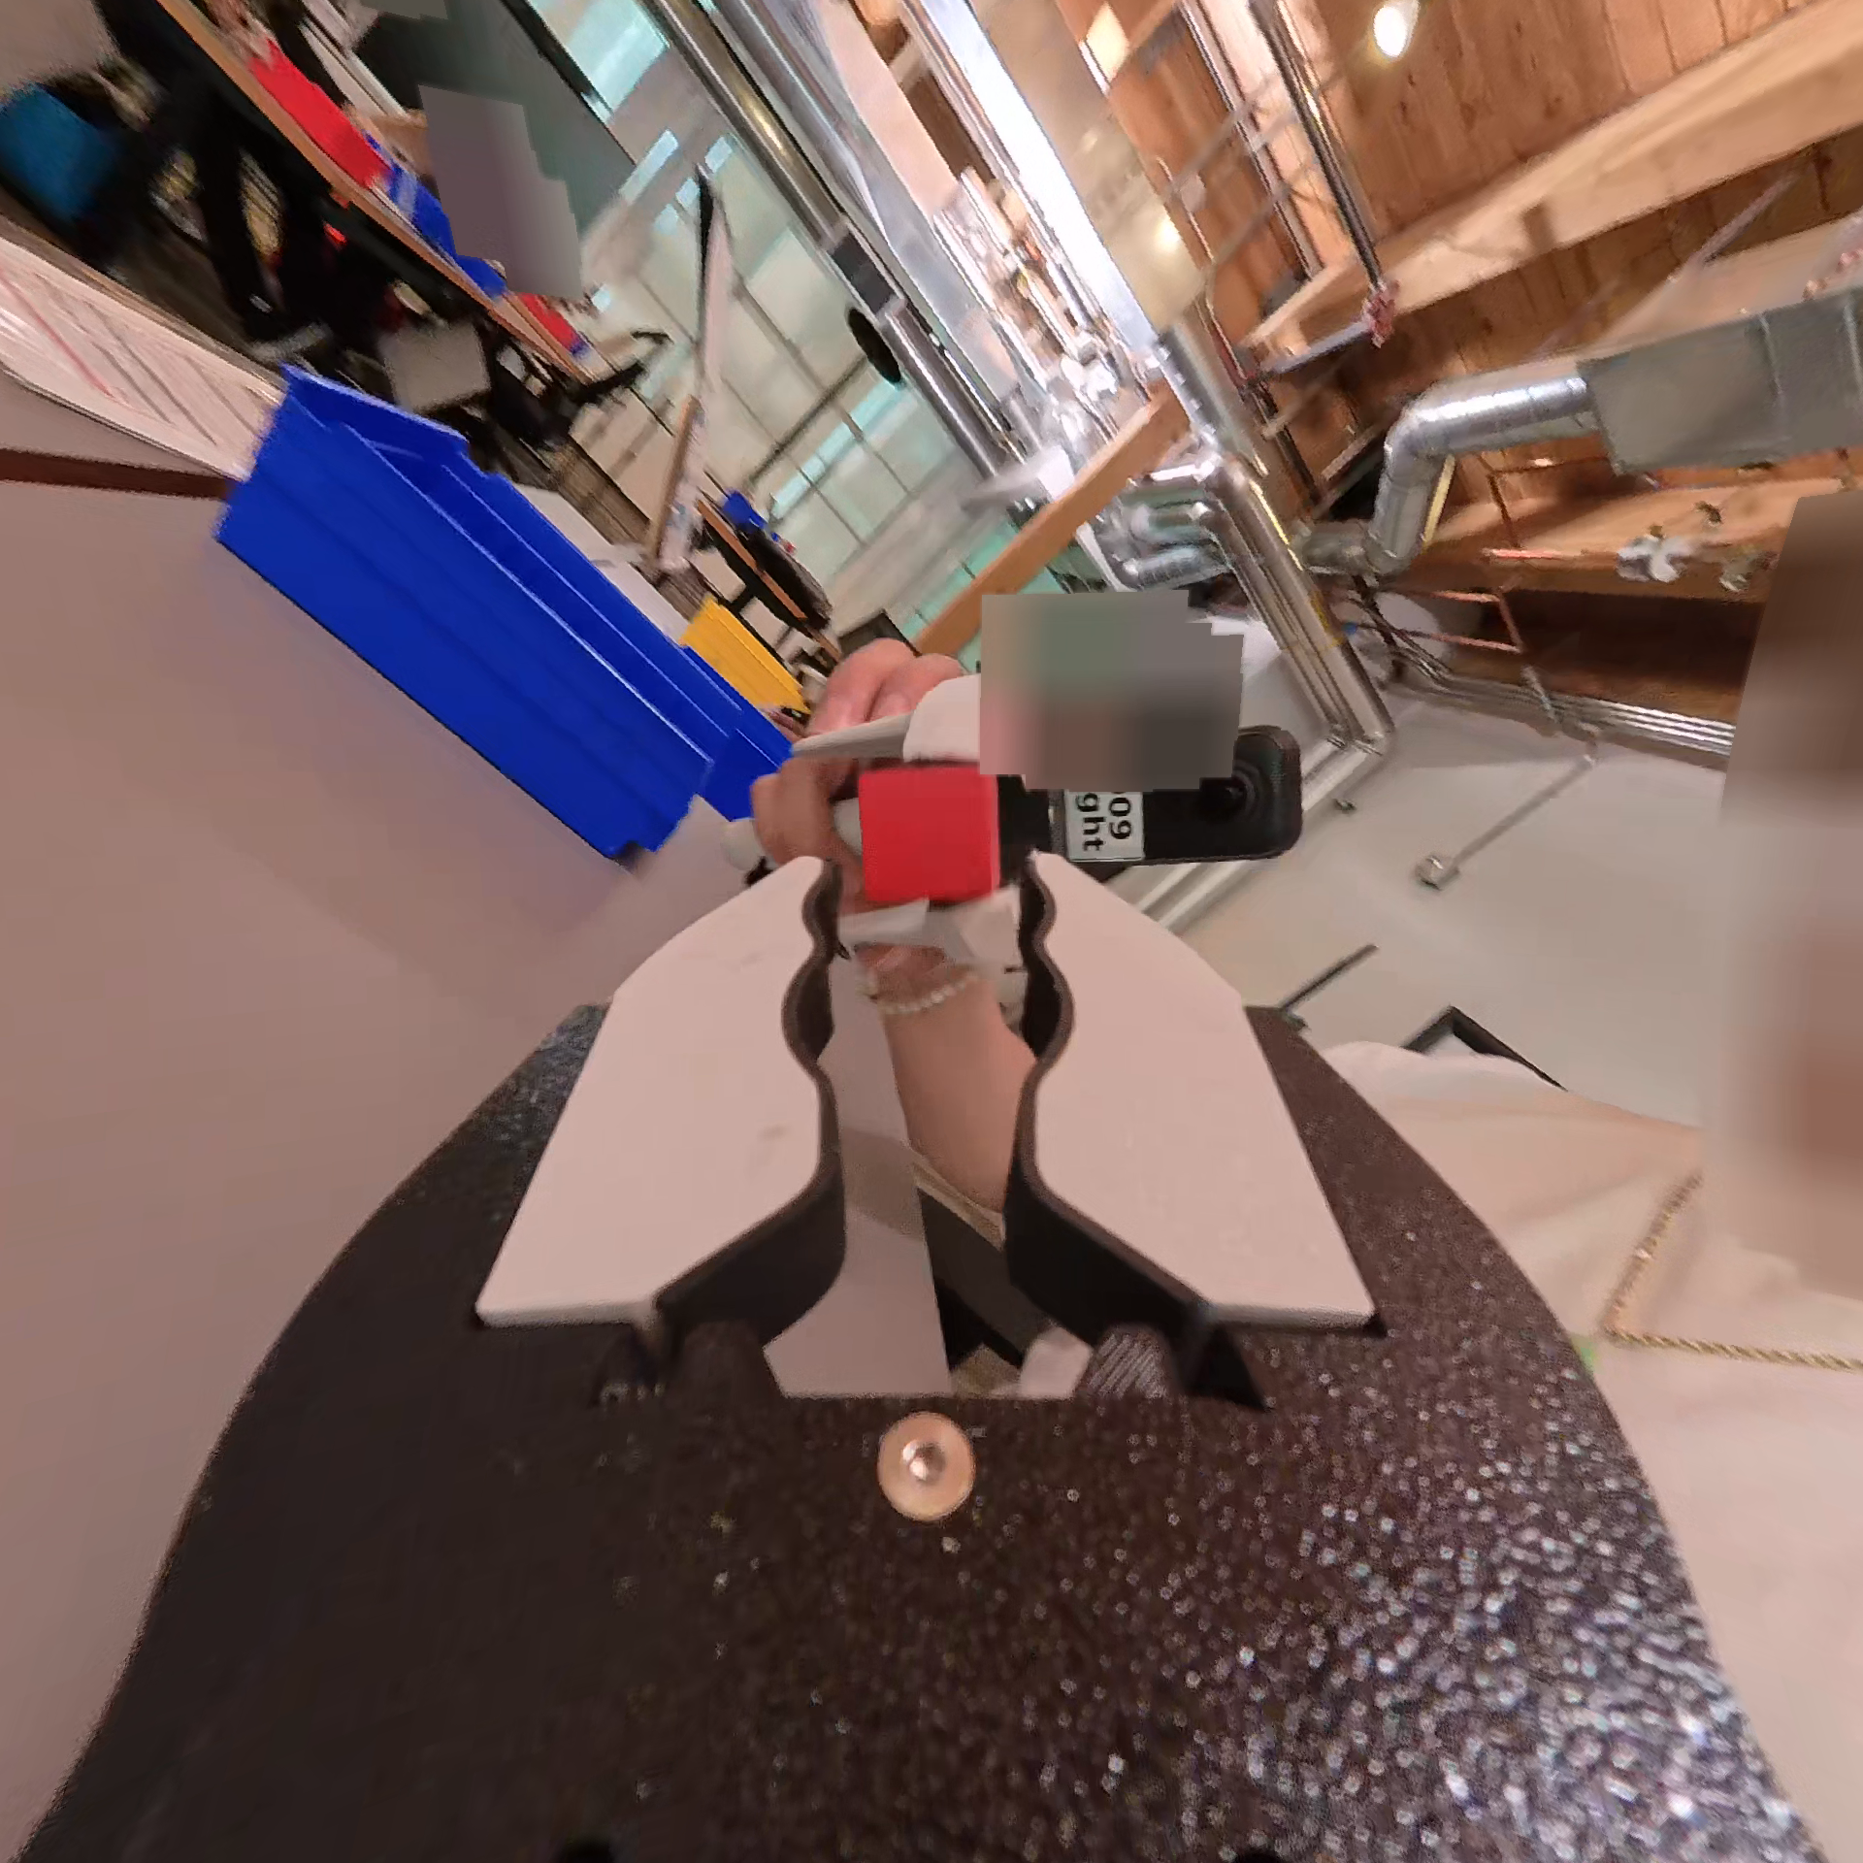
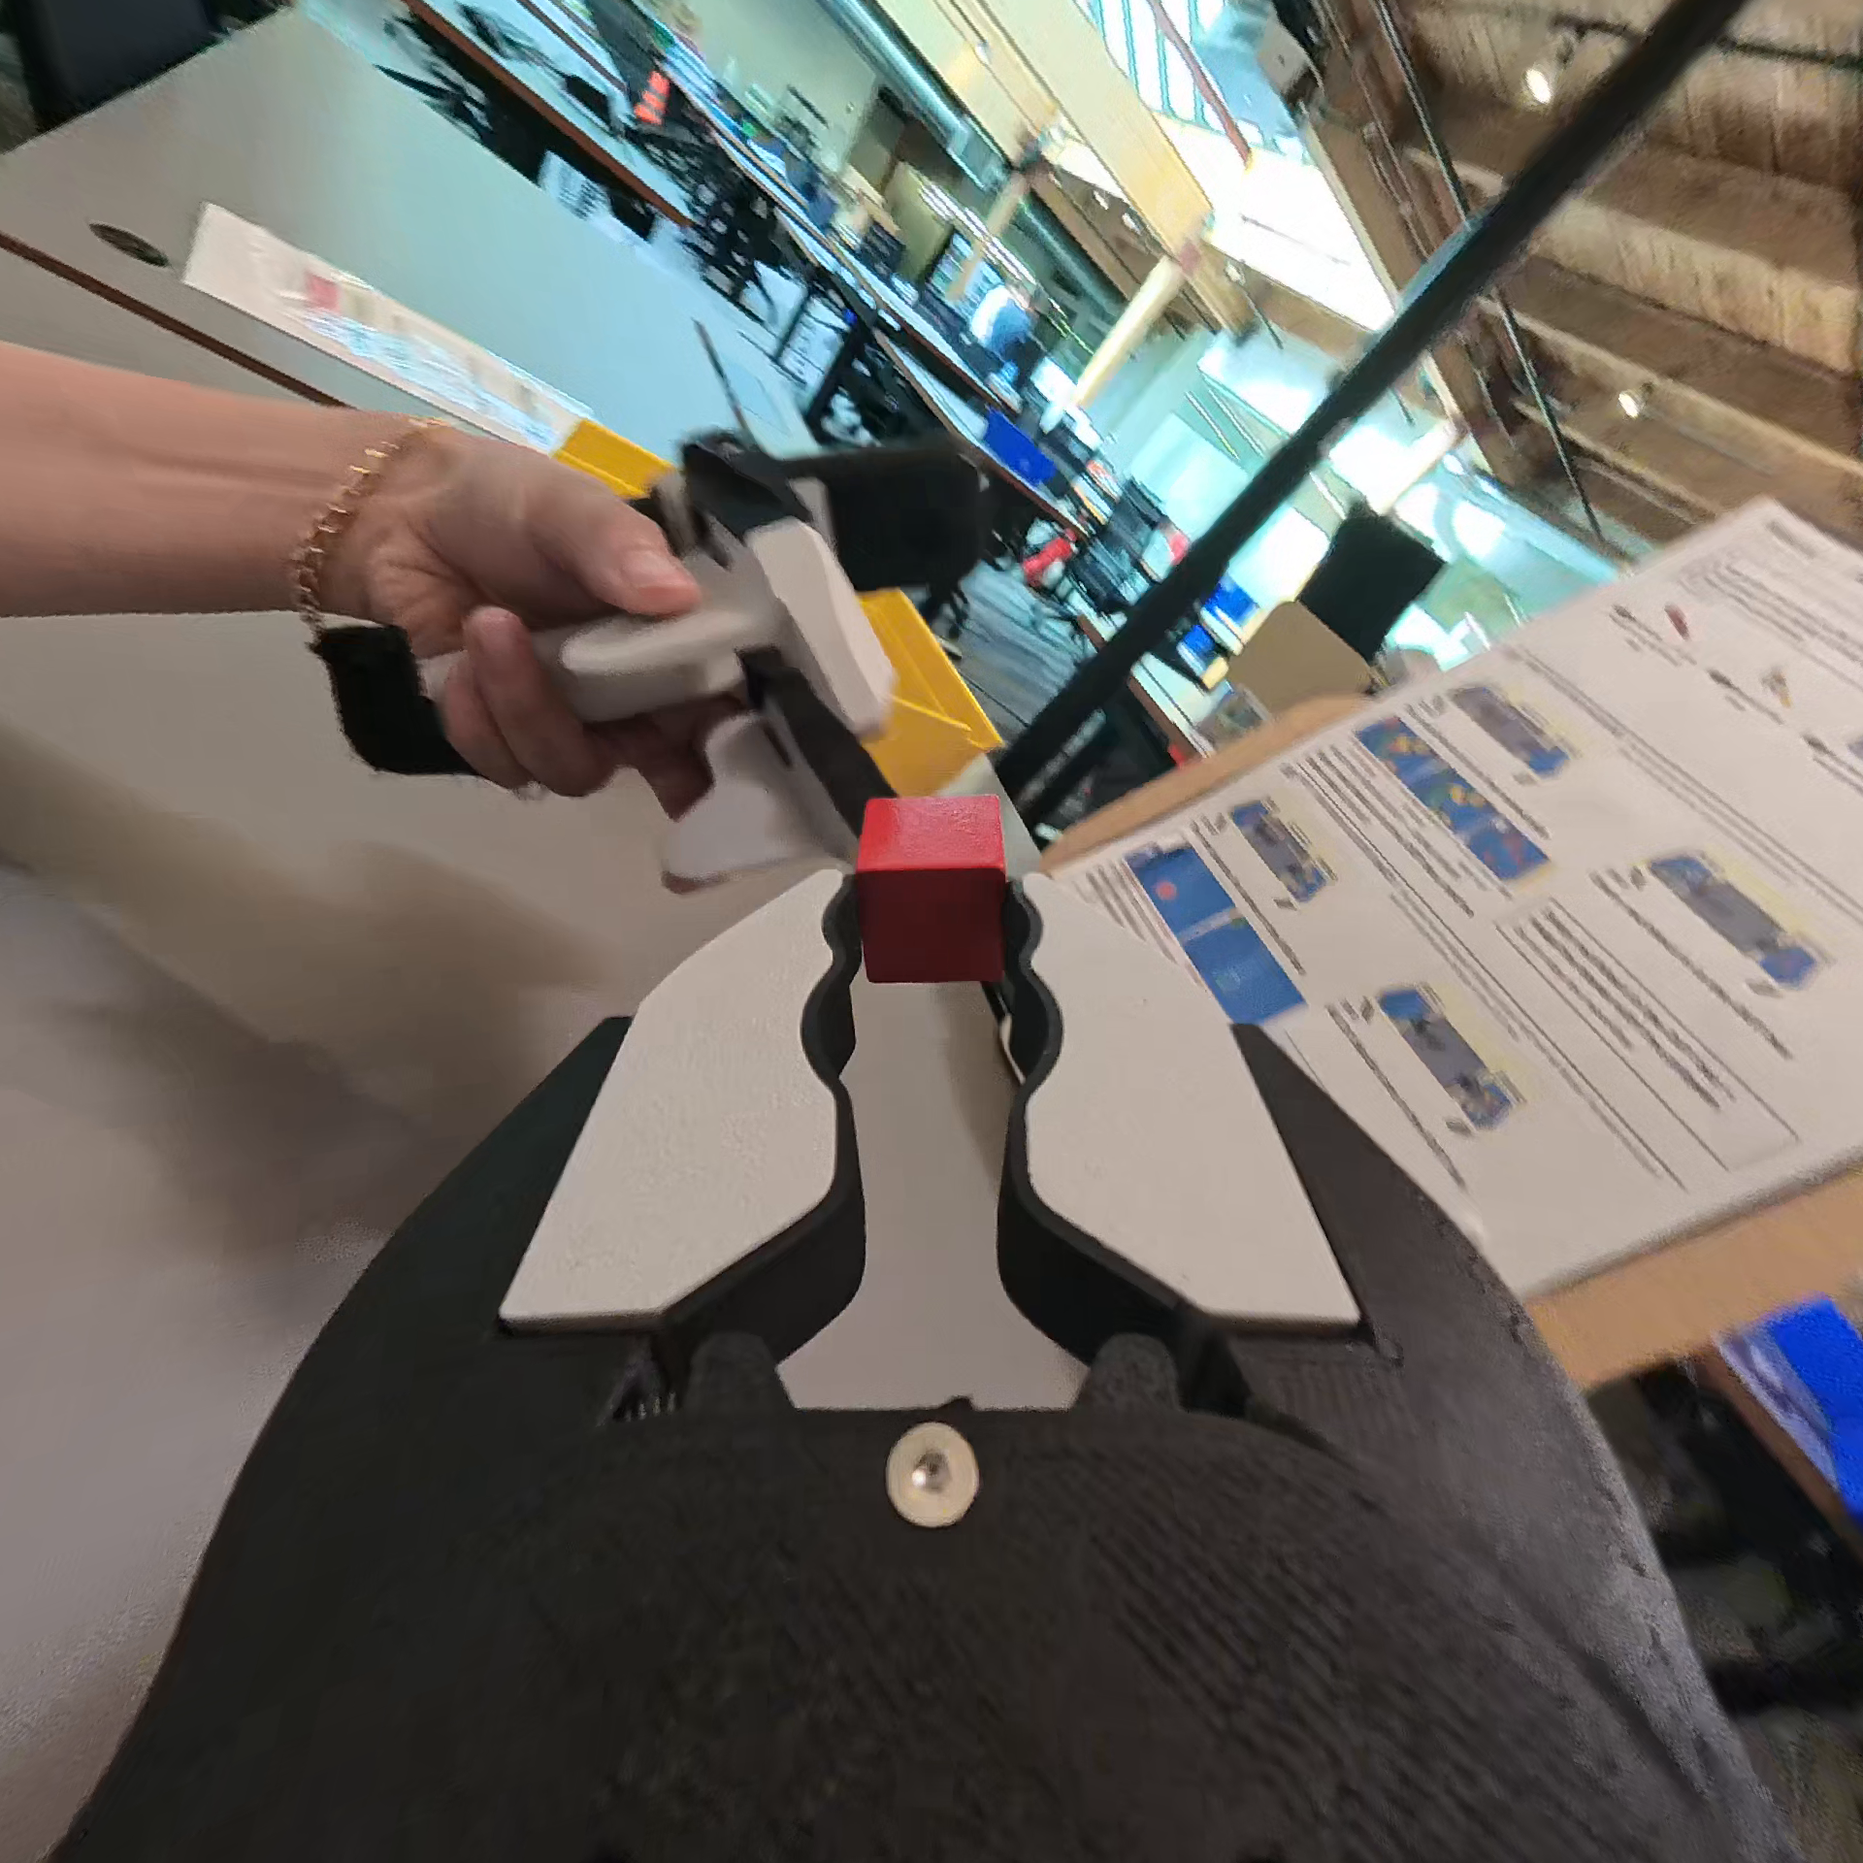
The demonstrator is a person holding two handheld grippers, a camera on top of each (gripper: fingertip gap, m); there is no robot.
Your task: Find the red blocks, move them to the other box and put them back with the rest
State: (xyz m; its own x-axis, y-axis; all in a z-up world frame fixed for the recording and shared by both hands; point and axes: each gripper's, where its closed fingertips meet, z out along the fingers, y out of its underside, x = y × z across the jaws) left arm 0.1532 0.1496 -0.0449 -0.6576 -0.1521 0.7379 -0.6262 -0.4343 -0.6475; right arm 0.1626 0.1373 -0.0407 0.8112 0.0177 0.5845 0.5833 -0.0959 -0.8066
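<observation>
My right tool (image 2: 929, 907) is closed down to the width of the red block (image 2: 929, 887), and both pads press flat on its two sides, so the cube sits firmly at the fingertips. My left tool (image 1: 927, 887) also has its fingers on either side of the same block, but they stand a little wider than the cube. A thin gap shows on each side, so that tool has no grip on it. In the left wrist view, the pale fingers of the right tool lie above and below the block, with its black body running off to the right of it. Just left of the block is the hand (image 1: 806, 806) holding that tool. In the right wrist view, the other hand (image 2: 524, 605) is up and to the left of the block, a thin chain bracelet (image 2: 333, 524) at its wrist. A yellow box (image 2: 922, 696) stands just behind the block, and a blue box (image 1: 454, 625) lies well to its left on the pale table (image 2: 202, 907). To the right of the block, a printed sheet (image 2: 1512, 907) lies on a wooden board.
</observation>
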